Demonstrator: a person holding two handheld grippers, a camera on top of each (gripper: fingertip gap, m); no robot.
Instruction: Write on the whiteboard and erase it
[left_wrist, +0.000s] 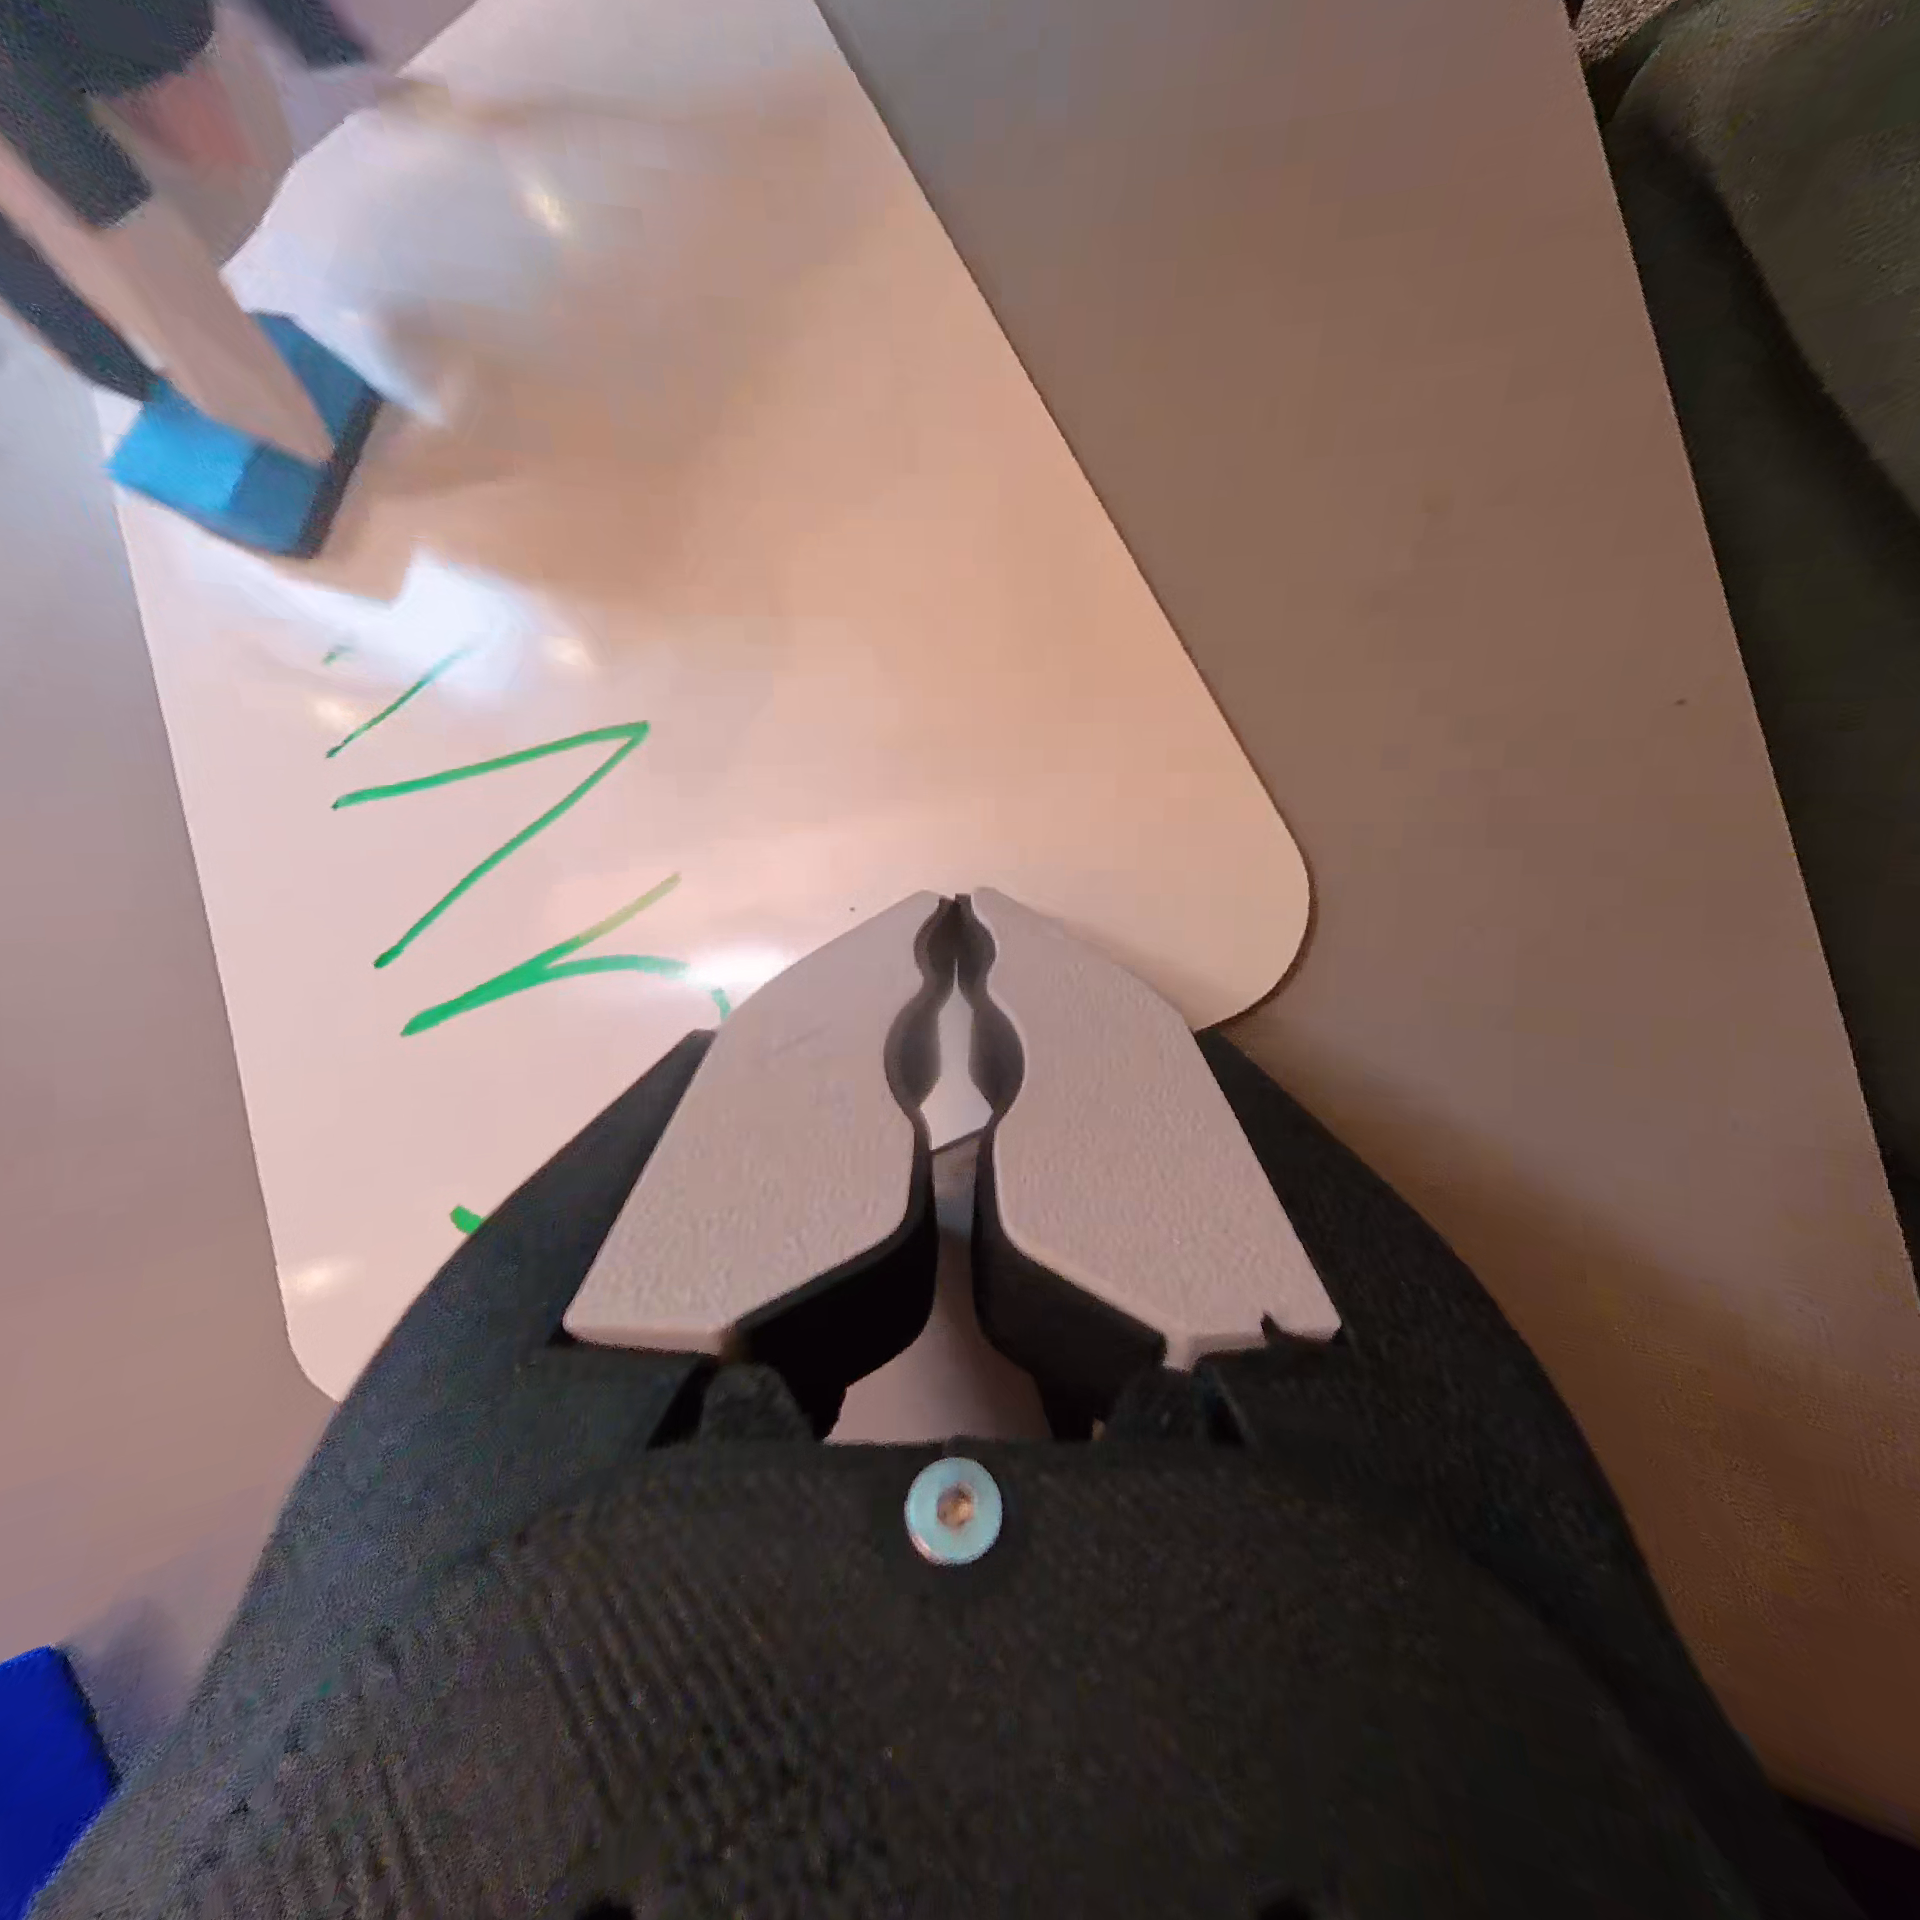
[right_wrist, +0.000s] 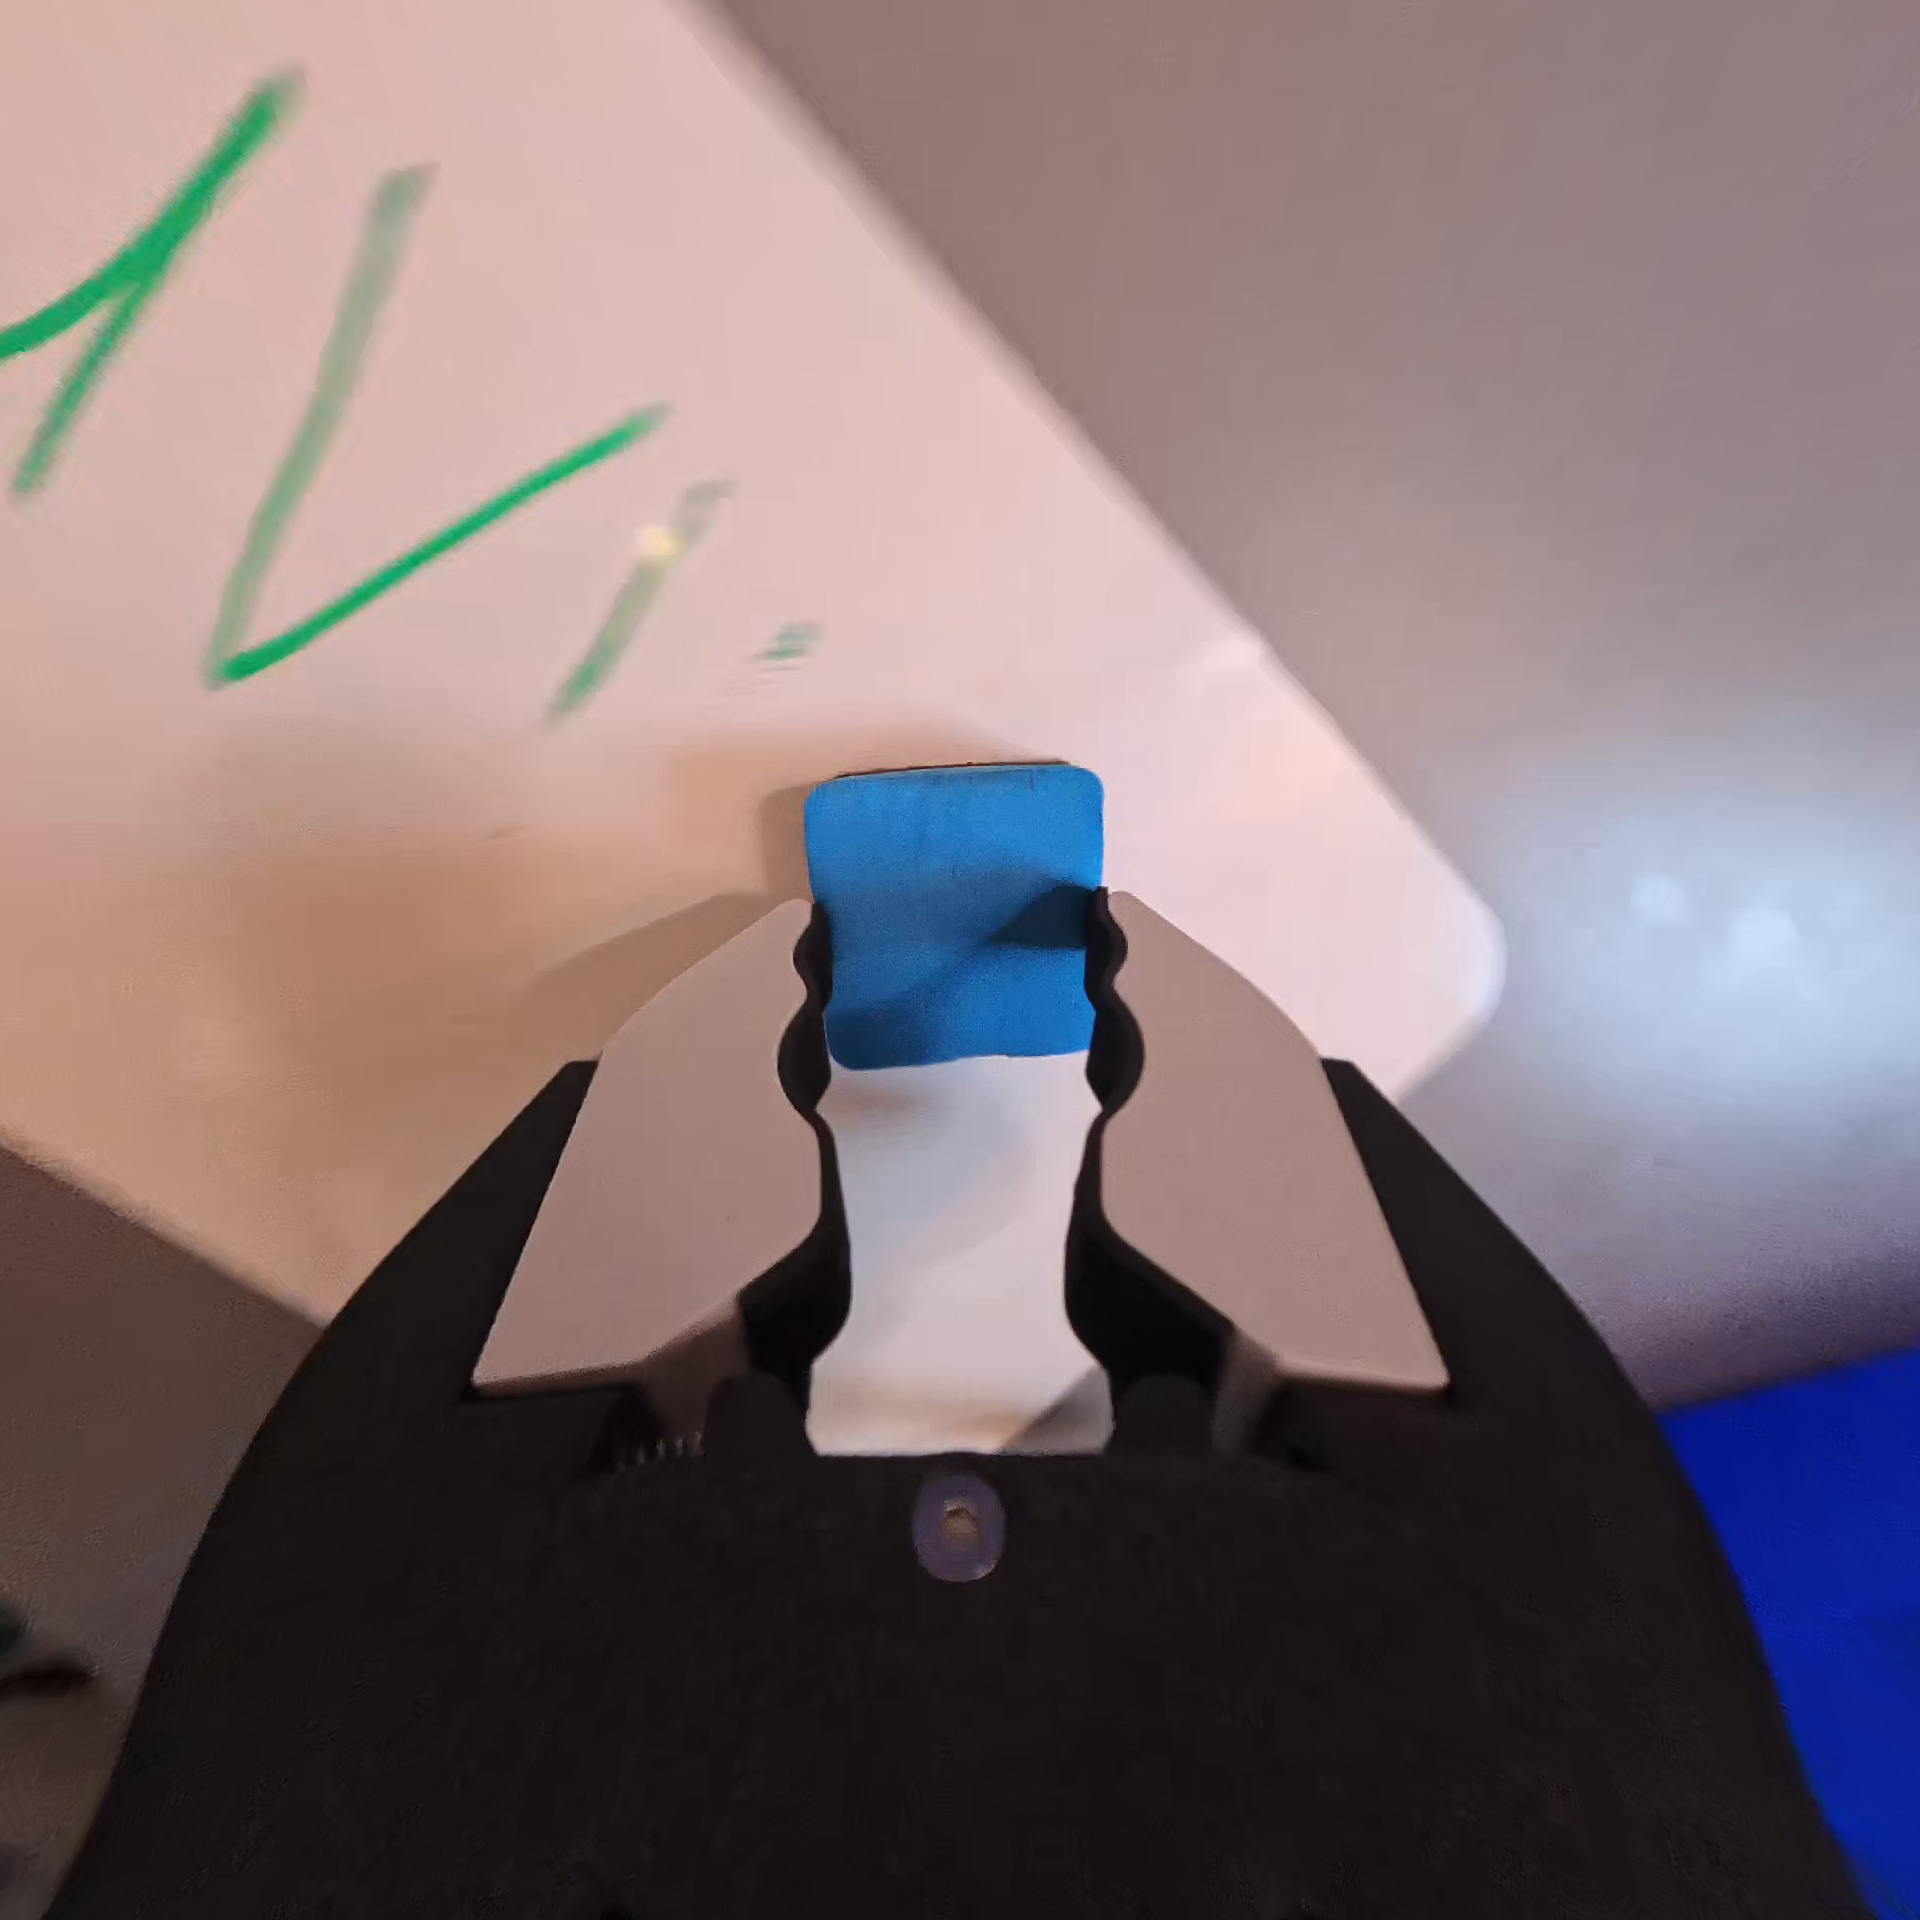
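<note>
Green marker strokes (left_wrist: 499, 862), a zigzag scrawl, cover the middle of the whiteboard (left_wrist: 831, 540), which lies flat on a pale tan surface (left_wrist: 1455, 623). Strokes nearest the eraser look faint and broken, w/ only short dashes left, while the ones farther off are bold and whole. Judging by that, writing is done and erasing has begun but is maybe a third through; most of the zigzag is yet to be wiped.

Blue eraser (right_wrist: 951, 914) sits on the board near its far corner from the strokes, felt side down as far as can be told, pinched between the fingers of the right gripper (right_wrist: 954, 935), which are closed on its two sides. Blur in both views suggests a wiping stroke in progress.

Left gripper (left_wrist: 956, 914) hovers over the board's opposite end, by a rounded corner, beyond the bold strokes from the eraser. Its fingers are closed, tips meeting, nothing held. No marker visible in either view.

Outward from the board: a dark green upholstered seat (left_wrist: 1787, 416) past the surface edge, and a bright blue patch (right_wrist: 1808, 1558) low beside the surface, too cropped to ID.
</note>
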